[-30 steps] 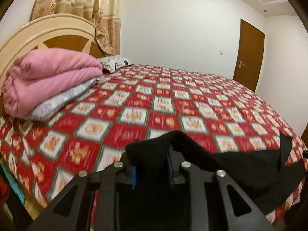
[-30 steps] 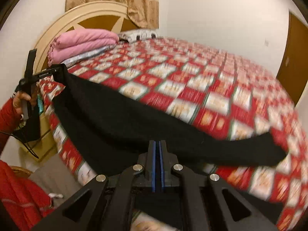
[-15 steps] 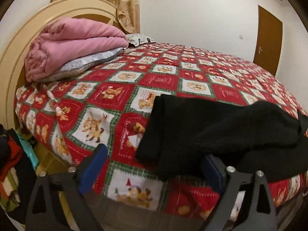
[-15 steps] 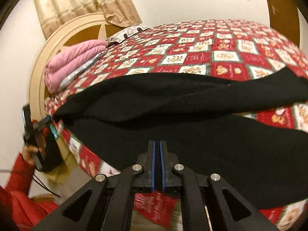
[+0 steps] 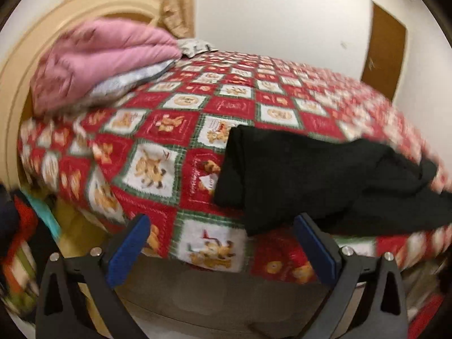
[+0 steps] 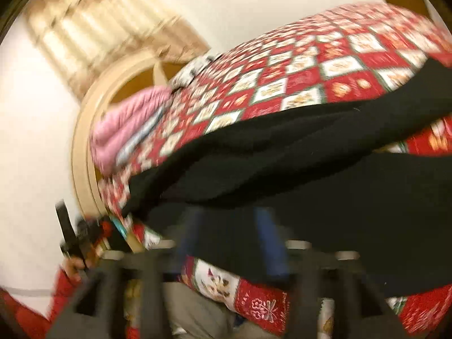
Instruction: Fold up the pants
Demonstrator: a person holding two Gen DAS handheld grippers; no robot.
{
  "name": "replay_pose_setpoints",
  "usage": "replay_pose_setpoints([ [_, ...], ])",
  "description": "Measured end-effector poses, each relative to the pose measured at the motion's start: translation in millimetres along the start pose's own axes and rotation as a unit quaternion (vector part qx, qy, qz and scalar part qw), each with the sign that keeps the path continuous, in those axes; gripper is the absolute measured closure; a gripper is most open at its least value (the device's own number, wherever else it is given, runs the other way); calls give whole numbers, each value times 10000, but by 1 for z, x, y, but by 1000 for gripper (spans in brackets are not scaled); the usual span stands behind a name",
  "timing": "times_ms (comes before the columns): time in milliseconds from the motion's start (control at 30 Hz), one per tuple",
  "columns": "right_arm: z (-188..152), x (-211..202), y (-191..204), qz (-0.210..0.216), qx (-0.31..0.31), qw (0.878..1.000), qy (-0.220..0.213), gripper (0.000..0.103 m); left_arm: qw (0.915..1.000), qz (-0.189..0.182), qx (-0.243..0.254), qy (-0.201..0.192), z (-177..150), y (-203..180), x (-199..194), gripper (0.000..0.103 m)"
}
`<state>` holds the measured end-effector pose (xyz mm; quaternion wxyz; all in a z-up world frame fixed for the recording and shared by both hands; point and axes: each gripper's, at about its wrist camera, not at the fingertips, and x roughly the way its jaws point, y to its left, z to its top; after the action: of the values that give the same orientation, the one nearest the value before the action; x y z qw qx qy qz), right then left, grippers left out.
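The black pants (image 5: 325,175) lie folded lengthwise along the near edge of the bed, one end hanging over the side. My left gripper (image 5: 223,243) is just off the bed's edge; its jaws are opening wide and hold nothing. The pants' corner lies just beyond its right finger (image 5: 316,251). In the blurred right wrist view the pants (image 6: 282,169) stretch across the frame. My right gripper (image 6: 230,243) is at their hanging edge, jaws opening, with black cloth between the parted blue pads (image 6: 271,245) but not pinched. A hand (image 6: 73,265) in a red sleeve holds the left gripper at the far left.
The bed has a red checked bedspread (image 5: 175,124) and a round cream headboard (image 5: 17,84). A folded pink quilt (image 5: 99,62) lies on a grey one near the pillow. A brown door (image 5: 384,56) is at the far wall. Mixed clothes (image 5: 17,240) are piled beside the bed.
Both grippers let go of the pants, which dropped from being stretched in the air onto the bed's edge. The left gripper sank and drew back; the right one rolled and parted its jaws.
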<state>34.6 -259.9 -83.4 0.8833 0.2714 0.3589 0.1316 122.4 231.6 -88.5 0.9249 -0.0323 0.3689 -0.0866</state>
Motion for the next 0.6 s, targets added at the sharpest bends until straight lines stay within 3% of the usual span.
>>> replay_pose_setpoints([
  [100,4,-18,-22,-132,634,9962,-590,27,9958,-606,-684,86,2,-7,-2,0],
  [233,25,-21,-40,-748,1001,9883,-873,27,9904,-1019,-908,226,1,-41,7,0],
  [400,50,8,-39,-1034,1488,9816,-600,27,9919,-1082,-660,95,2,-82,13,0],
  [533,56,48,-40,-1683,1805,9691,18,27,9857,-1204,-1133,324,7,-78,37,0],
  [600,57,59,-32,-2058,1696,9638,61,27,9824,-1270,-1315,385,7,-74,44,0],
])
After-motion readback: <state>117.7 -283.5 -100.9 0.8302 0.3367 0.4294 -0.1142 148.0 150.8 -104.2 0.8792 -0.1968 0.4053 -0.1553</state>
